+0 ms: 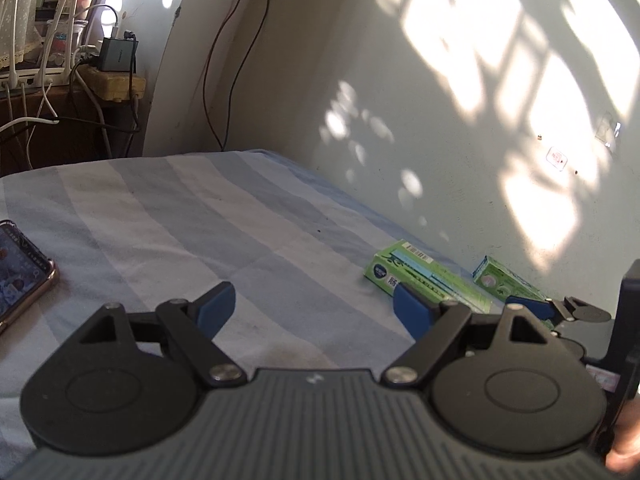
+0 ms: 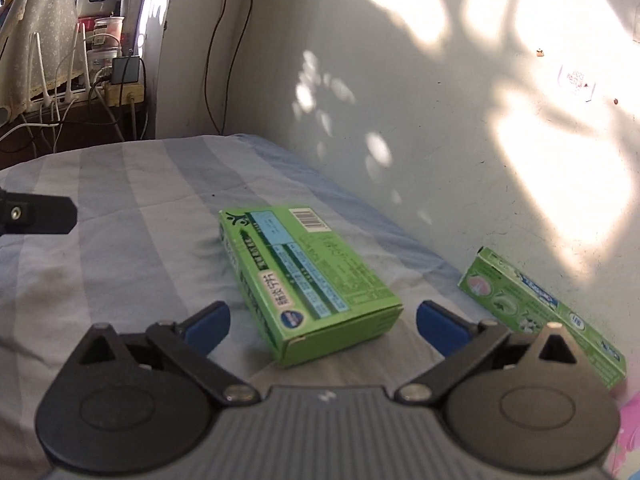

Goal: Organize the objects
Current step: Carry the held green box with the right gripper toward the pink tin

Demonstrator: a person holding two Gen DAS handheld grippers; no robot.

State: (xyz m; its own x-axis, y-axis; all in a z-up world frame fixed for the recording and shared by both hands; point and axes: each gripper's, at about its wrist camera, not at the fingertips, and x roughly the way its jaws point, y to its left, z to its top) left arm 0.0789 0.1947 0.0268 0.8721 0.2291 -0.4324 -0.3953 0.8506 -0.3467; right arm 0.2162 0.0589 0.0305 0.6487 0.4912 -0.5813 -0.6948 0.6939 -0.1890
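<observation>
A wide green toothpaste box (image 2: pixel 308 280) lies flat on the striped bedsheet, its near end between the open fingers of my right gripper (image 2: pixel 322 322), untouched. A slimmer green toothpaste box (image 2: pixel 540 312) lies to its right against the wall. In the left wrist view the wide box (image 1: pixel 428 278) and the slim box (image 1: pixel 506 282) lie ahead to the right. My left gripper (image 1: pixel 314 306) is open and empty over bare sheet. The right gripper's blue fingertip (image 1: pixel 528 306) shows at the right edge of the left wrist view.
A phone (image 1: pixel 20 270) with a lit screen lies on the sheet at the left. The white wall (image 2: pixel 440 120) runs along the bed's right side. A shelf with a power strip (image 1: pixel 116 84), charger and cables stands beyond the bed's far end.
</observation>
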